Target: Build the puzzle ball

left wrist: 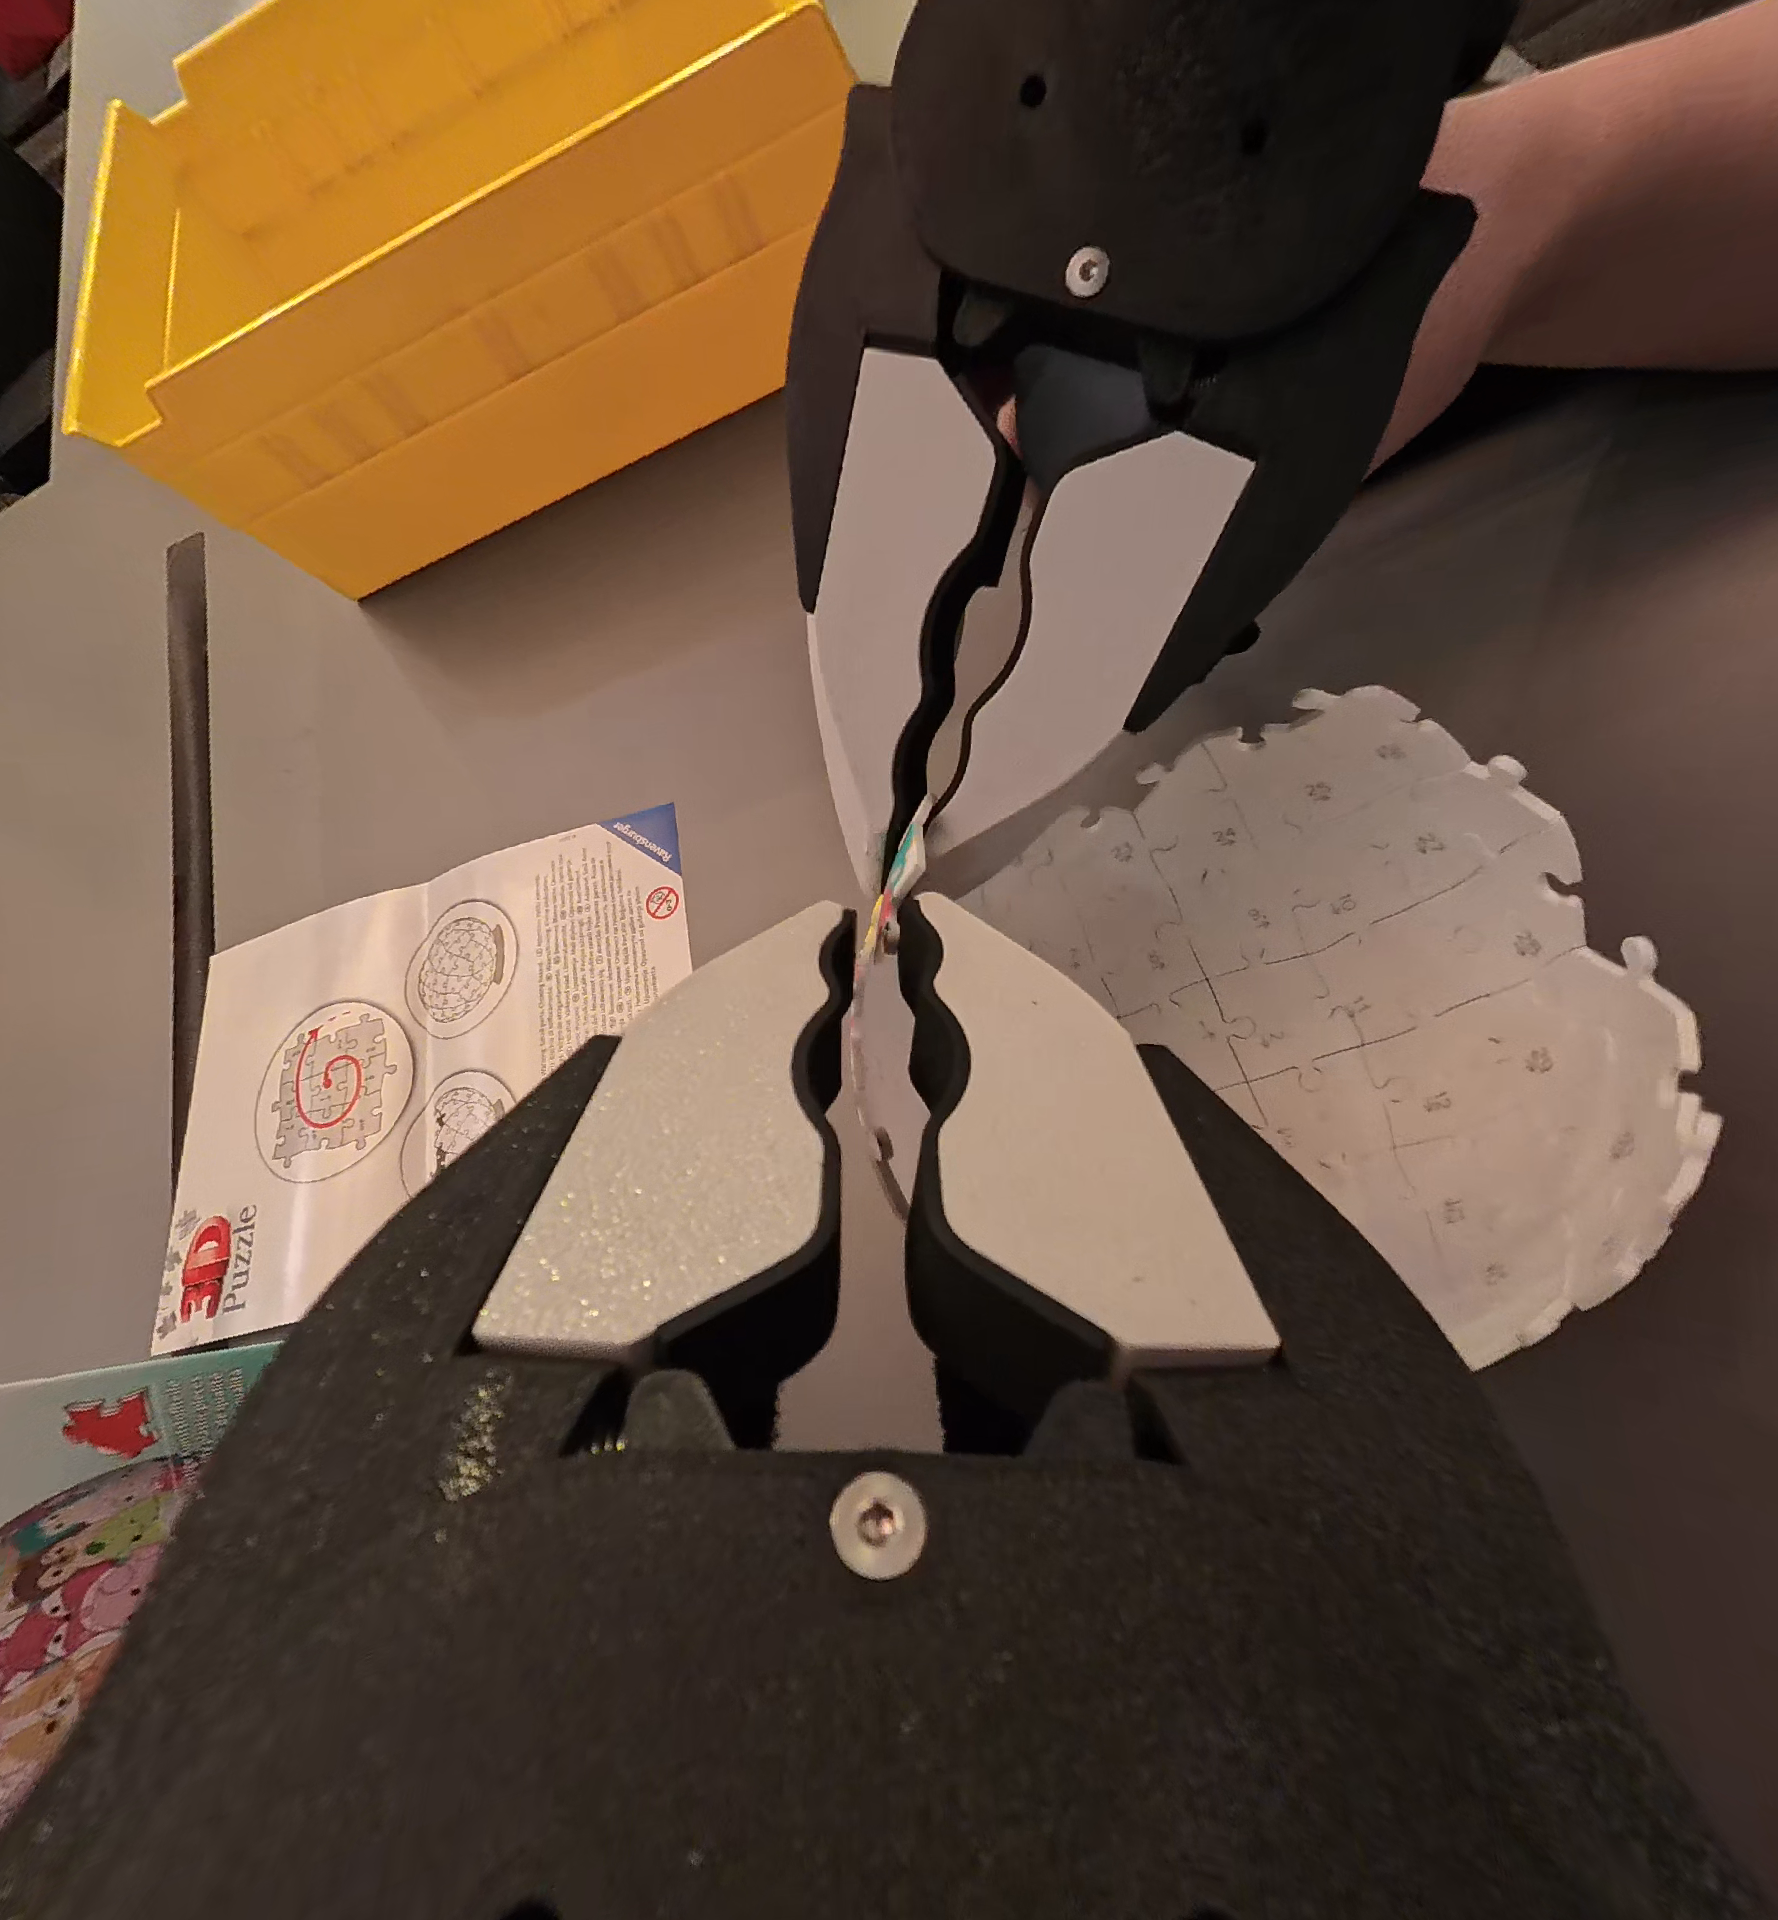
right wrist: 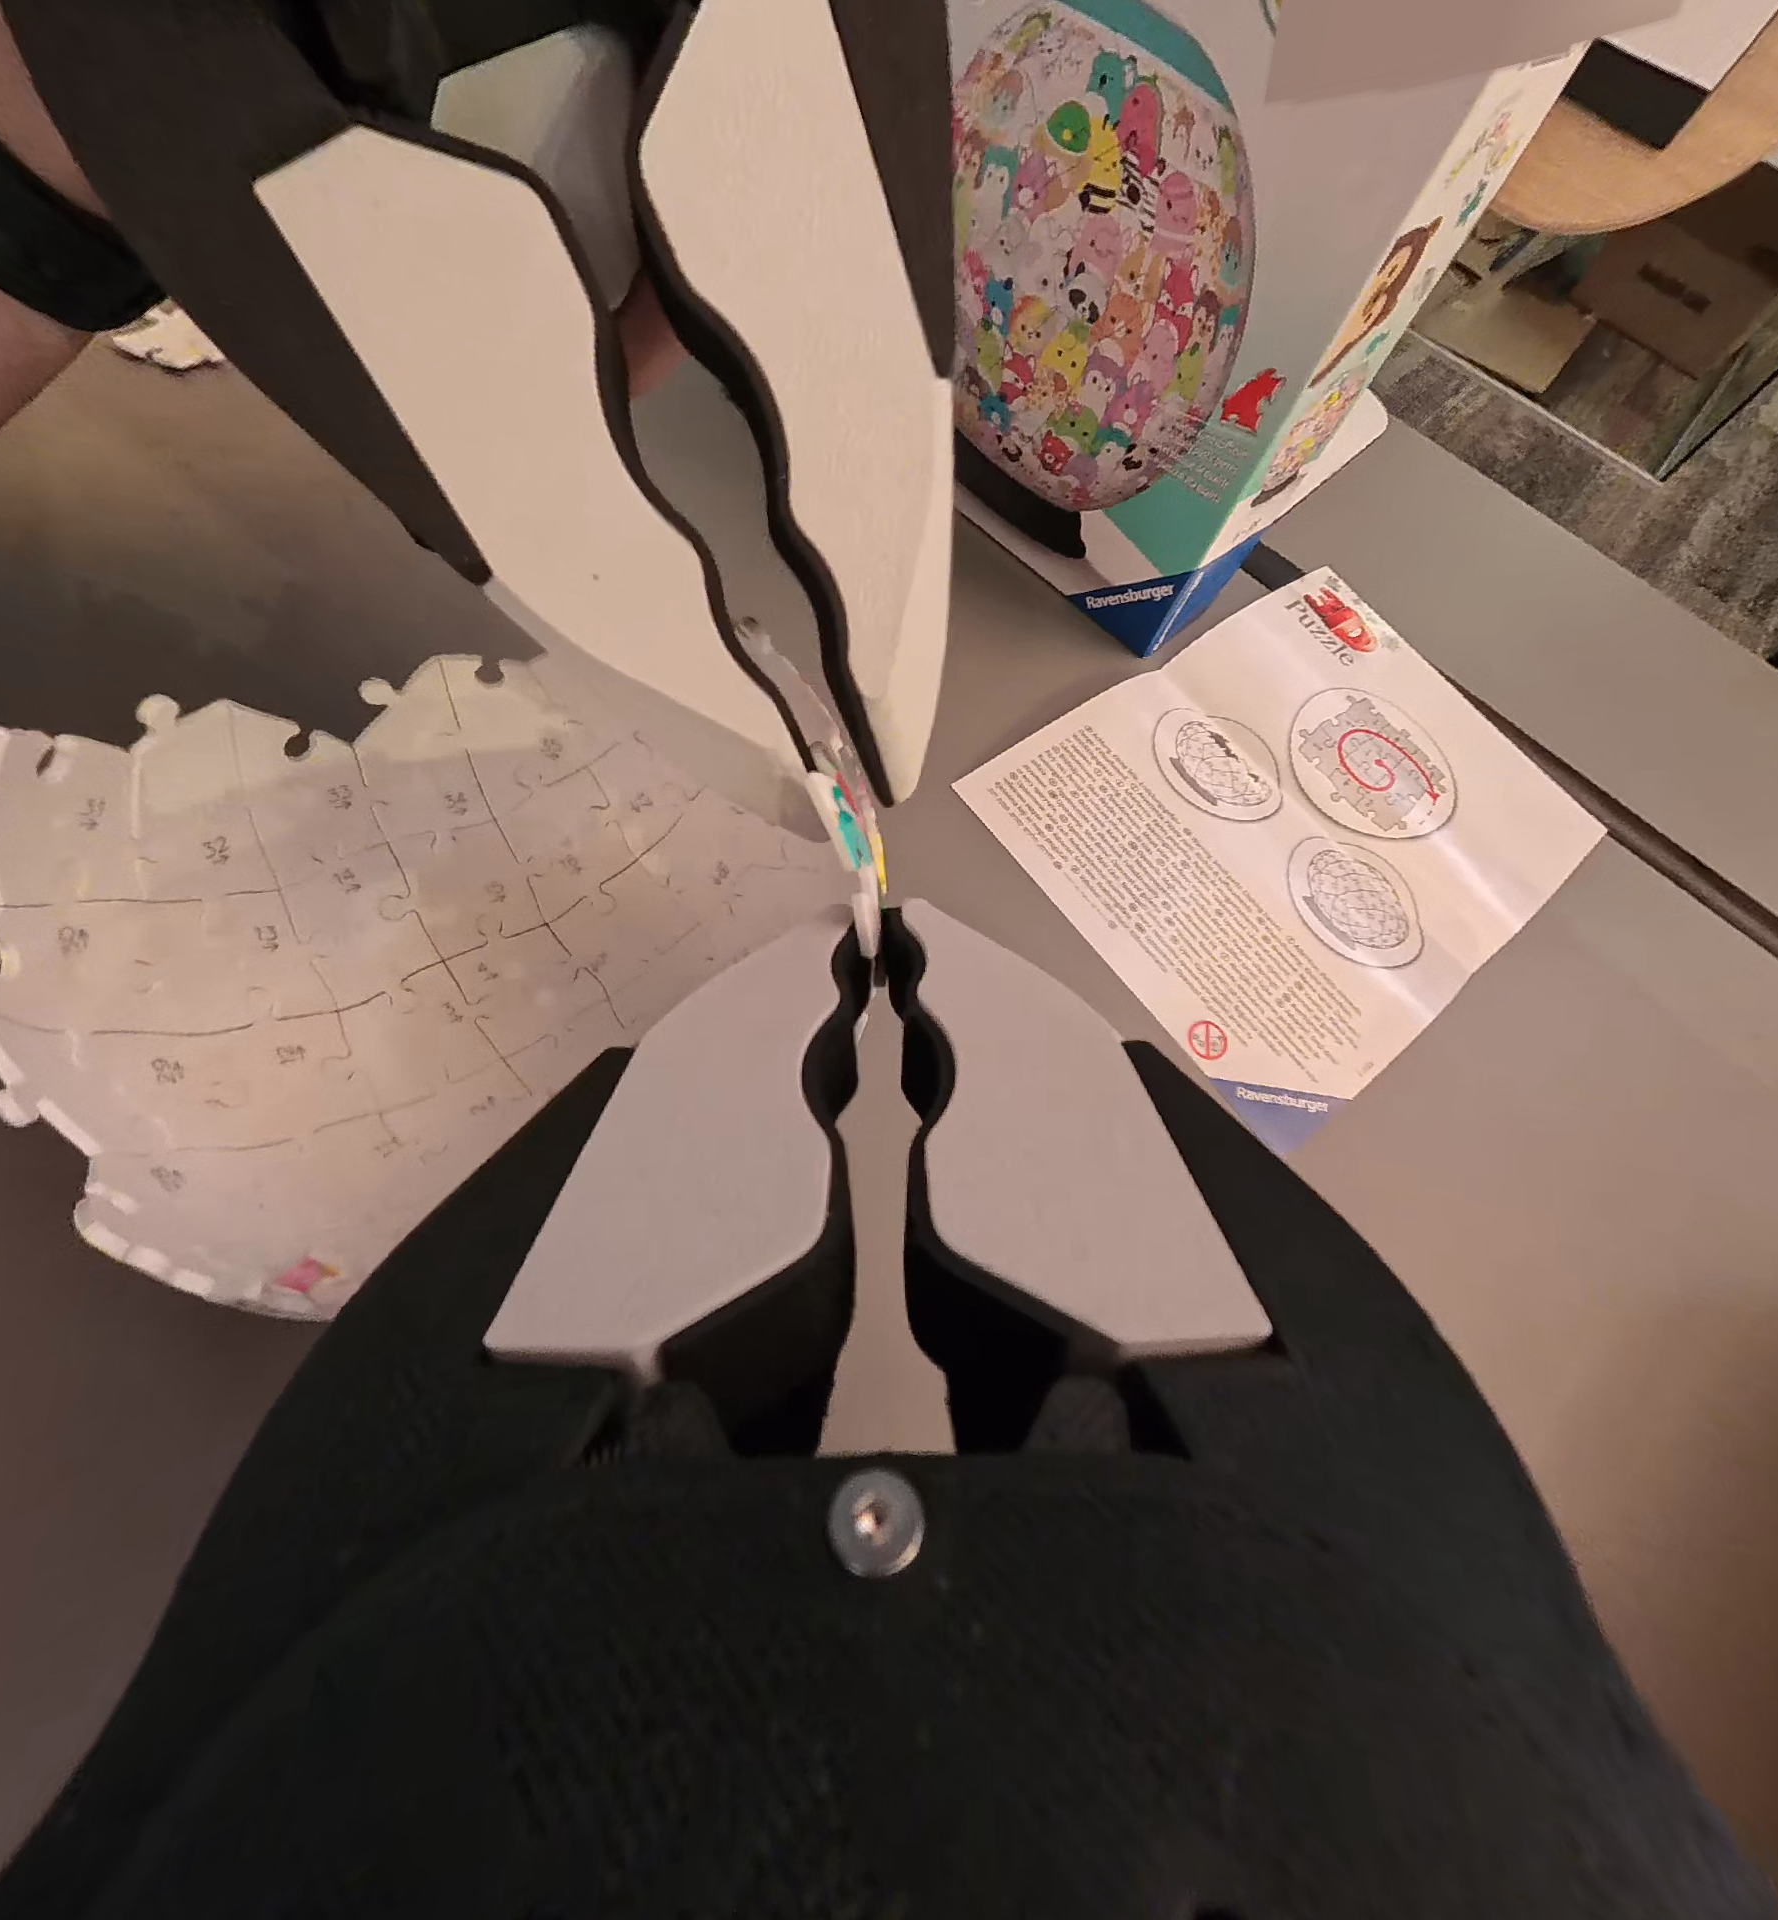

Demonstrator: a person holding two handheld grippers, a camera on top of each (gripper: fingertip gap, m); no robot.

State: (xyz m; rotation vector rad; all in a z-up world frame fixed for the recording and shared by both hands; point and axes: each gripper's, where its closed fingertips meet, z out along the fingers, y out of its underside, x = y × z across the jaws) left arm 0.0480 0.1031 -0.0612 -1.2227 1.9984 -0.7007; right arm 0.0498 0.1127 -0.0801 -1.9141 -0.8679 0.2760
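Two grippers — left gripper [left wrist: 880,920], right gripper [right wrist: 880,925], one half-built puzzle shell [left wrist: 1384,997], one yellow bin [left wrist: 428,281], one leaflet [left wrist: 397,1049], one puzzle box [right wrist: 1155,343].

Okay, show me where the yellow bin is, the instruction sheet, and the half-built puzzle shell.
yellow bin [left wrist: 469,312]: left wrist view, on its ribbed side wall.
instruction sheet [right wrist: 1280,862]: right wrist view, on the middle of the unfolded page.
puzzle shell [right wrist: 272,935]: right wrist view, on its white numbered inner face.

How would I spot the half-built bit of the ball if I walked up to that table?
Look on the grey table, across from the folded instruction sheet. The curved white shell of joined pieces lies there, inner side up, one edge pinched by both grippers. Unlike the flat sheet, it is bowl-shaped, with a knobbly jigsaw rim.
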